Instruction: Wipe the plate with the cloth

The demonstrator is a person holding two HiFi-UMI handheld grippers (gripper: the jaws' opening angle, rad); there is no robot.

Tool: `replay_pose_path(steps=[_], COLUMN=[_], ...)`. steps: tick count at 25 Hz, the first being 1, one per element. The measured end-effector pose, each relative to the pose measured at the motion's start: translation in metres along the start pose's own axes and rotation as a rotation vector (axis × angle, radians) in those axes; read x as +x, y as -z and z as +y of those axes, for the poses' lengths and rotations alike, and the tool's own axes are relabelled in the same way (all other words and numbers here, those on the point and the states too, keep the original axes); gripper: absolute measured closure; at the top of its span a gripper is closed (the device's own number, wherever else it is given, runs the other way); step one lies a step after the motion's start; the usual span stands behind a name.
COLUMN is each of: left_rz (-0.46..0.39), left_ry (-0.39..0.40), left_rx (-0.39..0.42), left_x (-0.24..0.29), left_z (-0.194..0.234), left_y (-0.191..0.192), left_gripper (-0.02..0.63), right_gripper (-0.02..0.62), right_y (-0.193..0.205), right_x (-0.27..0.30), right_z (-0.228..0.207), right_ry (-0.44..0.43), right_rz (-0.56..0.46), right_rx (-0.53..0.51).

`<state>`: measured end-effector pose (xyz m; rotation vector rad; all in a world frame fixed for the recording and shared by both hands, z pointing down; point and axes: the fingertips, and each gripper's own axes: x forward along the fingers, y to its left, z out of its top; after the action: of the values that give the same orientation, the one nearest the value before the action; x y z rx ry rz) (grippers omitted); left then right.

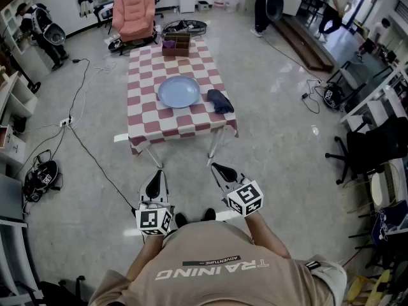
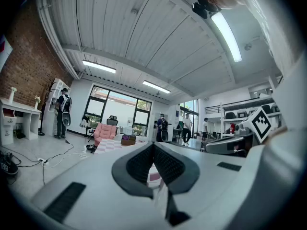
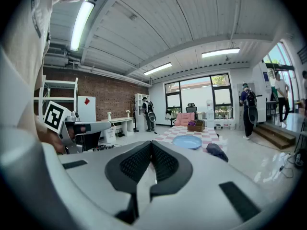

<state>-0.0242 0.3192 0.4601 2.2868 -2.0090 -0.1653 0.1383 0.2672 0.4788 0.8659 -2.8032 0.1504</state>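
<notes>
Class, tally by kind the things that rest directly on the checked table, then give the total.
blue plate: 1
dark cloth: 1
brown box: 1
Total: 3

The only words that can be read stand on the back of the person's beige shirt (image 1: 217, 276), on the near side of the checked table (image 1: 145, 75) and well apart from it. They are large pale letters spelling TRAINING, seen upside down in the head view, and, just on the table's side of them, a small dark strip (image 1: 211, 261) with ADVENTURE in fine print. Between shirt and table, the left cube (image 1: 153, 220) on the left gripper (image 1: 156, 174) and the right cube (image 1: 245, 198) on the right gripper (image 1: 218, 167) bear black-and-white square code markers without letters, and a red diamond sign (image 3: 87, 101) left of the table in the right gripper view is too small to read.
</notes>
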Motion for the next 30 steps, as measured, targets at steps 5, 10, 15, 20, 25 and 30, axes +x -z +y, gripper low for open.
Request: replay_pose_path(steps=[5,10,15,20,25,30], left_rz=[0.013,0.013,0.01,0.011,0.011,0.043], left_ry=[0.014,0.027,0.051,0.077,0.099,0.142], left_rx=[0.008,0.011,0.01,0.002,0.004,0.003], left_x=[0.003,0.009,0.02,0.028,0.032,0.036], left_z=[0.001,0.001,0.001,0.006,0.021,0.037], left_y=[0.001,0.0,-0.004,-0.001,-0.001,0.008], left_gripper=[0.592,0.591,0.591,0.591,0.592,0.592], right_gripper=[0.577,0.578,0.577,0.577,0.577,0.577], right_y=[0.005,0.004,0.001,0.004,0.006,0.006], right_x=[0.002,0.005,0.011,0.023,0.034,0.044], right_z=[0.004,0.007,0.01,0.013,0.013,0.017], right_ry=[-0.004,-0.022,-0.035,-0.02,0.02,0.067], right_rz=[-0.005,-0.004,-0.021,-0.003,0.013,0.021], right_rx=[0.028,0.01,0.003,0.003,0.018,0.066])
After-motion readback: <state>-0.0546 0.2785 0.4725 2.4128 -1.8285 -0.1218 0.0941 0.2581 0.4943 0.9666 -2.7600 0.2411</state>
